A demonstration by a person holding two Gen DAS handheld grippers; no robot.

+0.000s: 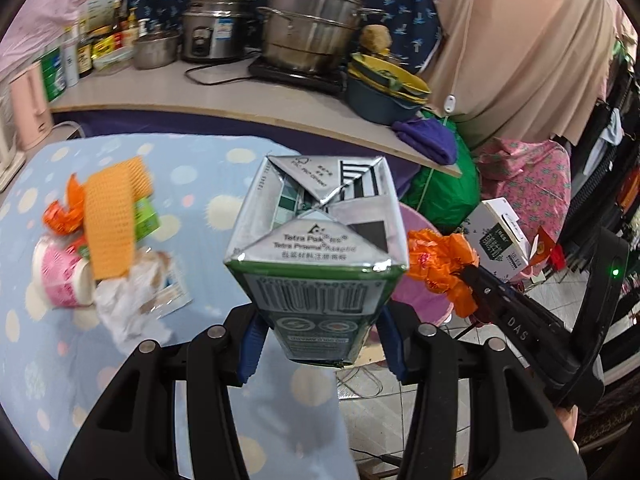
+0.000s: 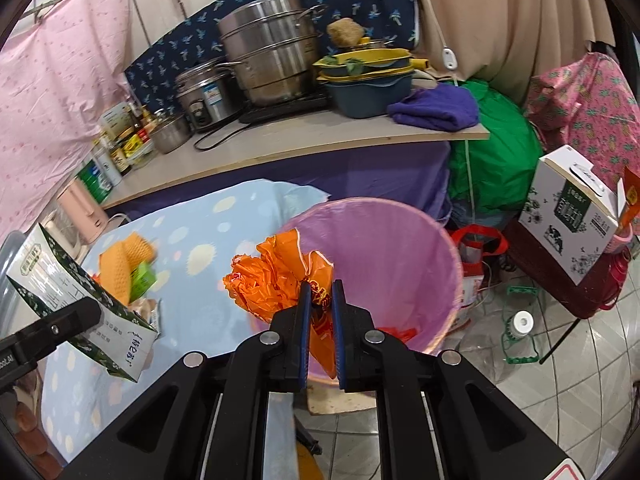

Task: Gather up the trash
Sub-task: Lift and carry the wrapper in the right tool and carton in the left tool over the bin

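Observation:
My left gripper (image 1: 318, 340) is shut on a green and silver drink carton (image 1: 316, 248), held up over the table's right edge; the carton also shows in the right wrist view (image 2: 80, 300). My right gripper (image 2: 320, 296) is shut on a crumpled orange plastic wrapper (image 2: 276, 280), held over the near rim of the pink trash bin (image 2: 400, 248). The wrapper and right gripper show in the left wrist view (image 1: 444, 268). More trash lies on the dotted blue tablecloth (image 1: 200, 184): an orange foam net (image 1: 110, 216), a pink cup (image 1: 60, 276), white crumpled paper (image 1: 132, 296).
A counter (image 2: 280, 148) behind holds steel pots (image 2: 268, 48), a rice cooker, bottles, bowls and a purple cloth (image 2: 436, 110). A green bag (image 2: 496, 152), a milk box (image 2: 572, 212) and a clear bottle (image 2: 520, 332) stand right of the bin on the tiled floor.

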